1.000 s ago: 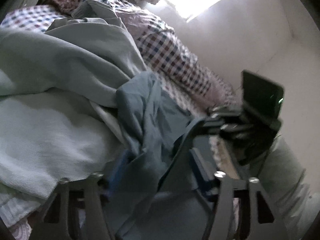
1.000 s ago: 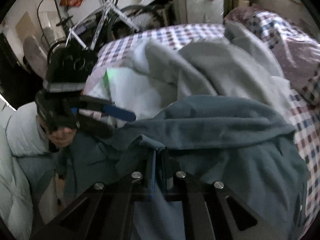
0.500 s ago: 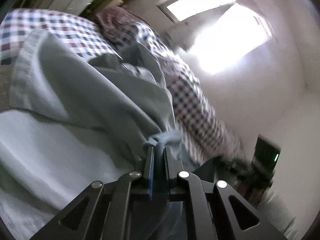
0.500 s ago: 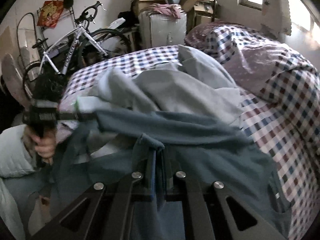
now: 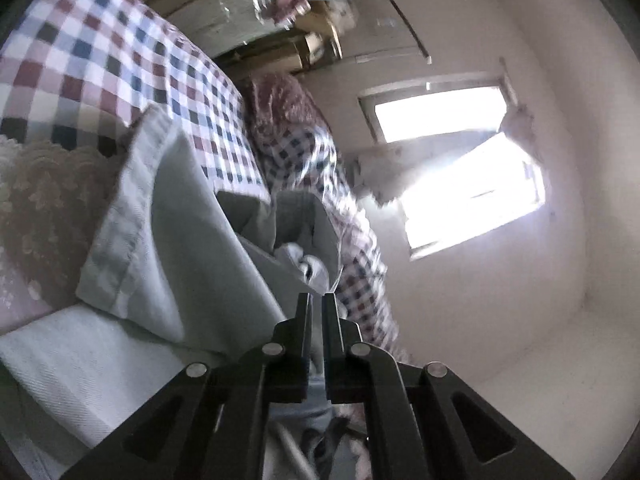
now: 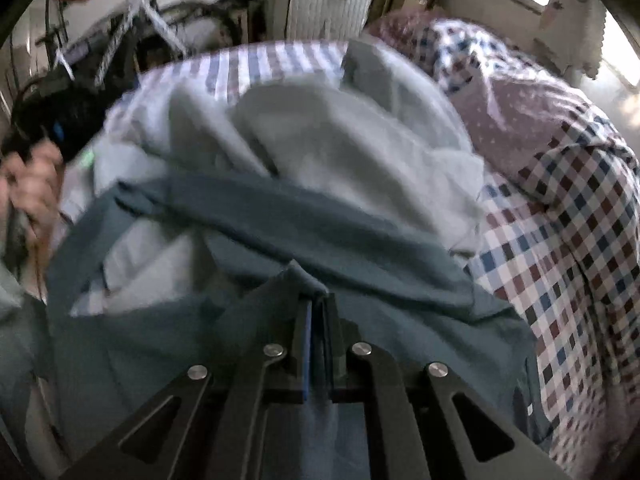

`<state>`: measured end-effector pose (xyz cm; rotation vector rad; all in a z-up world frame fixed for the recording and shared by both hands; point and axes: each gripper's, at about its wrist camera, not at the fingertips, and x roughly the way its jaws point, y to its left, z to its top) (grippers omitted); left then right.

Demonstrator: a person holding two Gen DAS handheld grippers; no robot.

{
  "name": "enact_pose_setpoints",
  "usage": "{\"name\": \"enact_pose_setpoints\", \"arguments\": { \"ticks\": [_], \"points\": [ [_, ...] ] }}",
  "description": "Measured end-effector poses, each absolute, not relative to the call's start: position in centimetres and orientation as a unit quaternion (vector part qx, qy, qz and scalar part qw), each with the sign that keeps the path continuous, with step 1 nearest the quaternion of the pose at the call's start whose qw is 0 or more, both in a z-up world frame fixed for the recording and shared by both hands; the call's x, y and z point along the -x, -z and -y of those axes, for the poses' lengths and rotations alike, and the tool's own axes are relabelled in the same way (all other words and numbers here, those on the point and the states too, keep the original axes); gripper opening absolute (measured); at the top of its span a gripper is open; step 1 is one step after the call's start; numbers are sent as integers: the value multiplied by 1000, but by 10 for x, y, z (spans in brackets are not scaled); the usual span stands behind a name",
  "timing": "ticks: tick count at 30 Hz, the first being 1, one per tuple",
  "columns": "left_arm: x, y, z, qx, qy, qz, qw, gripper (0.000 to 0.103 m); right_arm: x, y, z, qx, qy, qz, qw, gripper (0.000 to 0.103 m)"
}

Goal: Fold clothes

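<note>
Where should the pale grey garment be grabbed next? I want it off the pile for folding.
Take the pale grey garment by its stitched hem band, which lies flat and free at the near edge. Come from the lace side, sliding one finger beneath; its middle is bunched and buried.

the teal garment [image 6: 360, 248] is soft matt cloth; the pale towel [image 5: 80, 360] looks ribbed, the gripper fingers [image 5: 304, 320] matt black.
</note>
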<state>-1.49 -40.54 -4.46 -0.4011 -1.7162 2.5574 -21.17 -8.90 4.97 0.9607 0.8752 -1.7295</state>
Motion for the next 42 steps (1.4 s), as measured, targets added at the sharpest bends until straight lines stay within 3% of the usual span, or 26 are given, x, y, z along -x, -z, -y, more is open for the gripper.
{"name": "enact_pose_setpoints", "arguments": {
  "ticks": [2, 4, 6, 8, 9, 13, 21, 23, 24, 25, 28, 30, 32, 37, 42],
  "points": [
    [18, 42, 407, 139, -831, 538, 16, 8, 213, -47, 87, -395, 707, -361, 462, 5],
    [27, 39, 396, 162, -843, 512, 21, 20, 220, -55, 79, -395, 723, -340, 454, 24],
    [29, 34, 381, 175, -854, 488, 34, 53, 229, -66, 68, -383, 751, -313, 437, 47],
    [32, 30, 370, 185, -864, 467, 44, 72, 243, -69, 60, -386, 772, -301, 405, 49],
    [37, 30, 366, 195, -867, 457, 45, 76, 249, -66, 59, -394, 775, -306, 389, 49],
    [41, 33, 349, 252, -877, 408, 28, 78, 260, -46, 67, -401, 775, -349, 341, 49],
    [62, 43, 317, 332, -881, 335, 38, 77, 264, -15, 103, -381, 760, -394, 349, 47],
    [64, 46, 312, 336, -882, 328, 39, 77, 272, -17, 110, -366, 773, -390, 341, 34],
    [65, 46, 311, 335, -883, 327, 41, 77, 276, -21, 113, -358, 783, -384, 335, 16],
    [65, 46, 310, 334, -883, 327, 43, 77, 280, -26, 115, -347, 794, -376, 327, 9],
    [64, 43, 309, 323, -885, 331, 46, 75, 292, -45, 128, -311, 829, -354, 300, 7],
    [62, 40, 309, 315, -887, 333, 47, 68, 298, -49, 139, -295, 840, -361, 277, 7],
    [60, 37, 309, 307, -889, 335, 47, 68, 306, -49, 150, -298, 845, -361, 259, 12],
    [57, 34, 315, 301, -889, 343, 35, 68, 310, -50, 155, -328, 847, -333, 253, 51],
    [60, 33, 305, 306, -889, 334, 66, 68, 304, -65, 128, -358, 832, -314, 282, 57]
  ]
}}
